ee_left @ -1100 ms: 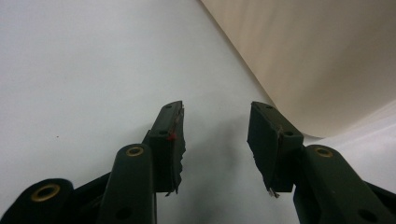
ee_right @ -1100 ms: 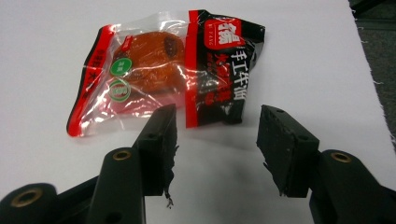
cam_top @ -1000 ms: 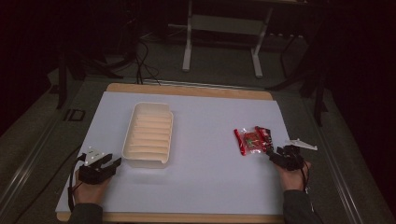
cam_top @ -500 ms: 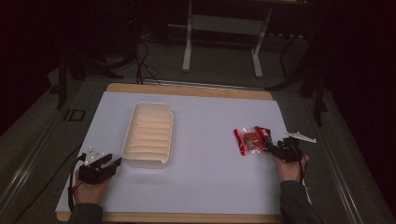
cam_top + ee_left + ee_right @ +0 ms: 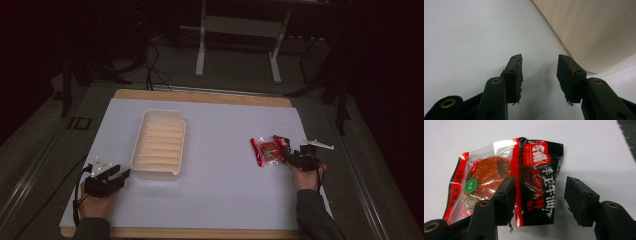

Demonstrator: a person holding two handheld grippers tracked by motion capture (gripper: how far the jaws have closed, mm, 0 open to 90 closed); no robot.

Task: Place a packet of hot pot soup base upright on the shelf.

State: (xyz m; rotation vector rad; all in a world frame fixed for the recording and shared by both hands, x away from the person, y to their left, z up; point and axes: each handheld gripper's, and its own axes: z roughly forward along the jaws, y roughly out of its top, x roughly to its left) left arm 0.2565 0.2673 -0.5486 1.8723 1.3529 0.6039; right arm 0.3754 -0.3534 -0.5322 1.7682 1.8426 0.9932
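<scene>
A red, black and clear snack packet (image 5: 269,150) (image 5: 506,182) lies flat on the white mat at the right. My right gripper (image 5: 296,158) (image 5: 539,200) is open right at its near edge, with the packet's black end between the jaws and not pinched. A cream ribbed tray (image 5: 159,144) stands left of centre; its pale wall (image 5: 594,32) rises close ahead in the left gripper view. My left gripper (image 5: 116,177) (image 5: 539,75) rests open on the mat just left of the tray's near corner, nothing between its fingers.
The white mat (image 5: 225,180) covers a wooden table whose edge (image 5: 200,96) shows at the back. Beyond stand a metal frame (image 5: 235,40) and floor cables (image 5: 150,55). A hand holds each gripper from the near edge.
My right gripper has moved forward and left, up to the snack packet, and its jaws now straddle the packet's end. The left gripper has stayed put.
</scene>
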